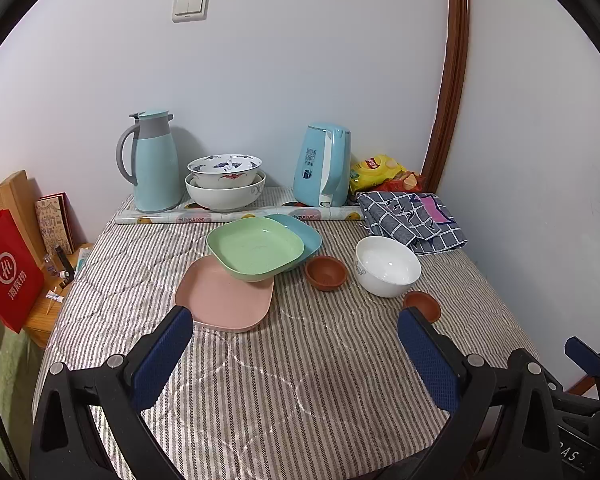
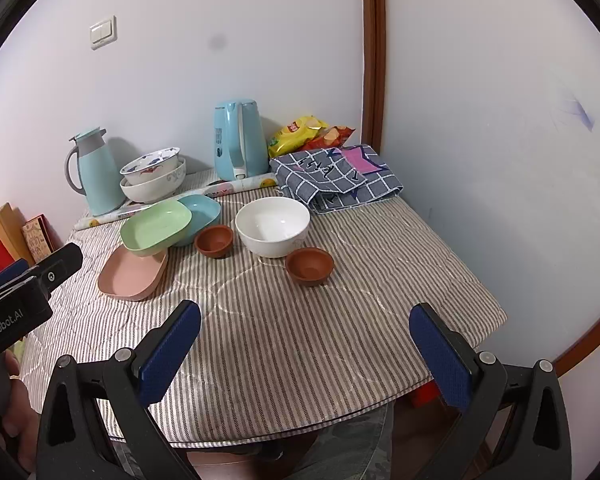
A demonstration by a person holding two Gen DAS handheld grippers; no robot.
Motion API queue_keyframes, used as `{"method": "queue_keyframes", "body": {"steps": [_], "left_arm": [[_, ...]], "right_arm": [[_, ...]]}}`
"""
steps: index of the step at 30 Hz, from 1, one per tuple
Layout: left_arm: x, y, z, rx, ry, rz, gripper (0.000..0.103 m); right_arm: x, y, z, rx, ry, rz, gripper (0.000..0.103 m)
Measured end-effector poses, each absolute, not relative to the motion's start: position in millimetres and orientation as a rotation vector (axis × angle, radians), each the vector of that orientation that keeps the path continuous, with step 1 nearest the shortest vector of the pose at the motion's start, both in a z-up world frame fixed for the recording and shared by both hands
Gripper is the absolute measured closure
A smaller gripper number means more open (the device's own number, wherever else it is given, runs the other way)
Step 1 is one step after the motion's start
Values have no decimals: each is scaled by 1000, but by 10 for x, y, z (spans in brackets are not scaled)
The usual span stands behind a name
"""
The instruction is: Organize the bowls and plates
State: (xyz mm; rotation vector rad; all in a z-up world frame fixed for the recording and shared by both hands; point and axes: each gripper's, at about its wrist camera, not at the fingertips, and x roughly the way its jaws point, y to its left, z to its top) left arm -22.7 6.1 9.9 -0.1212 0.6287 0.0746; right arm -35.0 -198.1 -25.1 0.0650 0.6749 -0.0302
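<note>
Both grippers hang over the near edge of the desk (image 2: 340, 360), which is covered by a grey-striped cloth. The left gripper (image 1: 296, 336) has its blue-padded fingers spread wide apart with nothing between them, and the right gripper (image 2: 306, 334) is just the same, empty and wide.

Toward the left of the desk's middle, three square plates overlap: the pink plate (image 1: 224, 300) lies flat nearest the front, the green plate (image 1: 256, 246) rests tilted on its far edge, and the blue plate (image 1: 306, 232) peeks out from under the green one on the right. Just beside them sits a small brown bowl (image 1: 326, 272). To its right stands a white bowl (image 1: 386, 266), and a second small brown bowl (image 2: 309, 266) sits closer to the front, near the white one.

Along the far edge, against the wall, two patterned bowls (image 1: 225, 184) are nested, between a pale blue thermos jug (image 1: 154, 162) and a blue electric kettle (image 1: 322, 164). In the far right corner lie snack bags (image 1: 376, 170) and a folded checked cloth (image 1: 414, 218).
</note>
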Motion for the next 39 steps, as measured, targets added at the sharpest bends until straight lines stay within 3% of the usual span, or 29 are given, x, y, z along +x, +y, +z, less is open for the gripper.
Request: {"method": "queue_keyframes", "body": {"steps": [39], "left_arm": [[-221, 43, 100, -114, 631, 70, 0]], "right_arm": [[-358, -2009, -221, 67, 669, -27, 0]]}}
